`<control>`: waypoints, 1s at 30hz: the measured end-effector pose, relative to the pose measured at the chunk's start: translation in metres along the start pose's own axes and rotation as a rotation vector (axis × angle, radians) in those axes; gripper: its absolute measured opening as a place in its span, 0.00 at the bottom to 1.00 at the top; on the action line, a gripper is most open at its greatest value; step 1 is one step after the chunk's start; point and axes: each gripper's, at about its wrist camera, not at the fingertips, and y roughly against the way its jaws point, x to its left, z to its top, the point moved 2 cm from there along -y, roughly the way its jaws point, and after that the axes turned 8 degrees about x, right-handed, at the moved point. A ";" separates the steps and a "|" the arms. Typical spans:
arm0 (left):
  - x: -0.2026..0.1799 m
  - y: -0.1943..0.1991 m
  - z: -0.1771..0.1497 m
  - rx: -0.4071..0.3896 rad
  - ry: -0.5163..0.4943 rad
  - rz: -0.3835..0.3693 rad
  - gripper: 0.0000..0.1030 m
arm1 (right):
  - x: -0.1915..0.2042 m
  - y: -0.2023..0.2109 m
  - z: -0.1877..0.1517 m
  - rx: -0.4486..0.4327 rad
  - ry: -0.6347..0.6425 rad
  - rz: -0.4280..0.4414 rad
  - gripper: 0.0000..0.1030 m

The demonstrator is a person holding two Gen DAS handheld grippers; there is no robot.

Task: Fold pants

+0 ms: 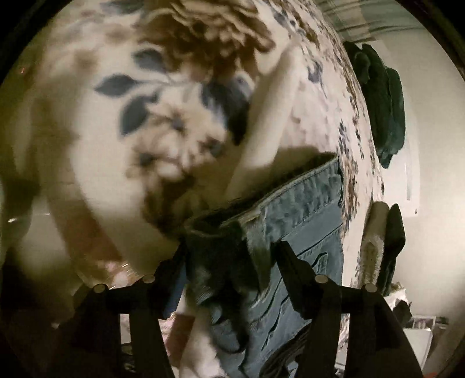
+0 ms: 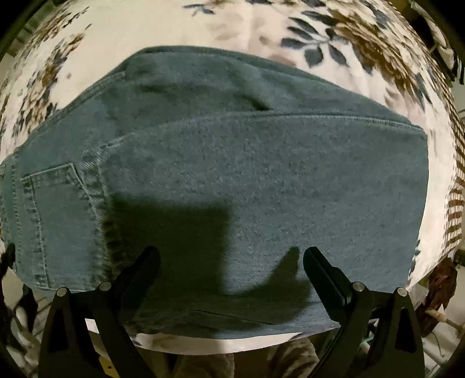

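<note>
The flowery bed cover (image 2: 180, 26) holds my thick, floppy jeans (image 2: 232, 174); my right gripper (image 2: 231, 256) hangs open, empty, above the near edge.

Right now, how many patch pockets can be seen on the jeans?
1. The pocket is stitched on the left part of the folded jeans in the right wrist view. Others may be hidden in the fold.
</note>
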 end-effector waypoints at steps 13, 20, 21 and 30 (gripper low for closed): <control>-0.086 0.047 -0.045 -0.217 -0.339 0.141 0.23 | -0.009 -0.007 -0.011 -0.023 -0.025 0.022 0.98; -0.175 0.074 -0.118 -0.256 -0.622 0.095 0.23 | -0.051 0.004 -0.027 -0.053 -0.071 0.076 0.98; -0.189 0.073 -0.132 -0.248 -0.664 0.079 0.23 | -0.063 0.007 -0.032 -0.060 -0.085 0.088 0.98; -0.279 -0.001 -0.279 -0.086 -0.958 0.088 0.22 | -0.199 0.020 -0.066 -0.085 -0.211 0.095 0.98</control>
